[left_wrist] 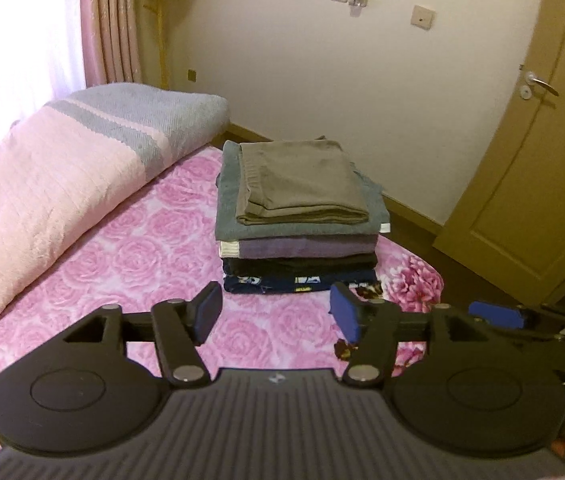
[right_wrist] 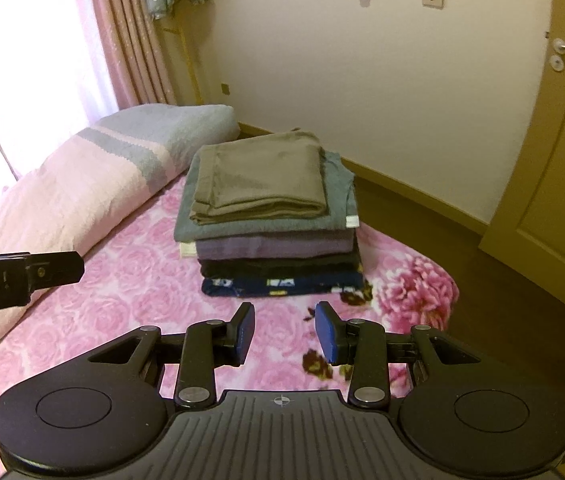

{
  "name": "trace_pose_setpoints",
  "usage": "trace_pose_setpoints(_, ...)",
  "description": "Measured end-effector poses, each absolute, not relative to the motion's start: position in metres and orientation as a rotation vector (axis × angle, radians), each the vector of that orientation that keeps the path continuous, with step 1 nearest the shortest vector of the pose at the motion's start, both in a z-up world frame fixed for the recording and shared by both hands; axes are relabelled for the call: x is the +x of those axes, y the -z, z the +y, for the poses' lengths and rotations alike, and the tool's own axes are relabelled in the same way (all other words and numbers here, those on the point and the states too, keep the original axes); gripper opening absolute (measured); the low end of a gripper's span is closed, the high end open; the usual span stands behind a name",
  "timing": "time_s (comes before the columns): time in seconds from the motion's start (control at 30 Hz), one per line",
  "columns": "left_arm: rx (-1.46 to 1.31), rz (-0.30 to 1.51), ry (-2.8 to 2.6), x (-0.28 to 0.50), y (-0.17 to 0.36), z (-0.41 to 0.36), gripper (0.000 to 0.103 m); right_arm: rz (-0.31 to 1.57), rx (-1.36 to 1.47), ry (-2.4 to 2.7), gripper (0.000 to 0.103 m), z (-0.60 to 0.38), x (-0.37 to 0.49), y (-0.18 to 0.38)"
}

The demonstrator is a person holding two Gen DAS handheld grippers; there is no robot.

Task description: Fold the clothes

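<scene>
On the bed (left_wrist: pixel 130 280) stood a stack (left_wrist: pixel 298 216) of five folded pieces, at about 12 o'clock from both grippers. From the top they were an olive piece (left_wrist: pixel 298 180), a grey-green one (left_wrist: pixel 230 220), a purple one (left_wrist: pixel 306 246), a black one (left_wrist: pixel 298 266) and a dark blue printed one (left_wrist: pixel 298 282) at the bottom. The stack lay already as the task wants it; no unfolded clothes showed in either view.

The left gripper (left_wrist: pixel 276 316) hung above the pink rose cover, near the stack but apart from it. Its jaws stood wide apart and held nothing. The right gripper (right_wrist: pixel 284 334) hung likewise before the stack, its jaws also parted, a little less wide, and empty. In the left view it appeared at 3 o'clock; in the right view the left one showed at 9 o'clock.

I judged that the risks were few but real. The stack was not square: the olive piece was smaller and sat a little off the centre, and the grey-green one stuck out past the purple. A push from a finger against the near edge could slide the upper layers and open their folds. The stack also stood near the bed's corner, with the floor (right_wrist: pixel 462 280) at about 2 o'clock, so a stronger knock could send pieces over. The soft cover gave an uneven base, which could let the stack lean.
</scene>
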State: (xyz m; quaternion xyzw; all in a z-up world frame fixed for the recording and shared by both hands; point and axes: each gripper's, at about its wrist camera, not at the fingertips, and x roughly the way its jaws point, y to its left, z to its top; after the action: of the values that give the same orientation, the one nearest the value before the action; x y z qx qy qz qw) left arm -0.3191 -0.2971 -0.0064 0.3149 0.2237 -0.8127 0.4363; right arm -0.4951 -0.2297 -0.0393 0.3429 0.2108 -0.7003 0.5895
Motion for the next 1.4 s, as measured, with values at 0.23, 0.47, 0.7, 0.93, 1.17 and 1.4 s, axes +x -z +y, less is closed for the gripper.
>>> trace_pose_setpoints(0.23,0.722,0.503,1.976,-0.299,-0.005,-0.257,0.084,0.379,0.737,1.667,0.075,-0.180,-0.479,0.023)
trace_pose_setpoints(0.47,0.730,0.576,1.989,-0.277,-0.002,-0.234,0.085,0.333,0.739,1.728,0.076,-0.152,-0.468,0.013)
trace_pose_setpoints(0.7,0.761,0.522,1.951,-0.269,-0.002,-0.214,0.085,0.388,0.780,1.730,0.076,-0.143,-0.453,0.016)
trace_pose_setpoints(0.93,0.775,0.518,1.917,-0.264,-0.002,-0.208,0.085,0.453,0.702,1.695,0.076,-0.136,-0.439,0.018)
trace_pose_setpoints(1.17,0.801,0.527,1.906,-0.269,0.004,-0.208,0.085,0.468,0.751,1.672,0.076,-0.140,-0.443,0.027)
trace_pose_setpoints(1.4,0.845,0.544,1.883,-0.281,0.018,-0.215,0.085,0.496,0.832,1.661,0.076,-0.151,-0.456,0.038)
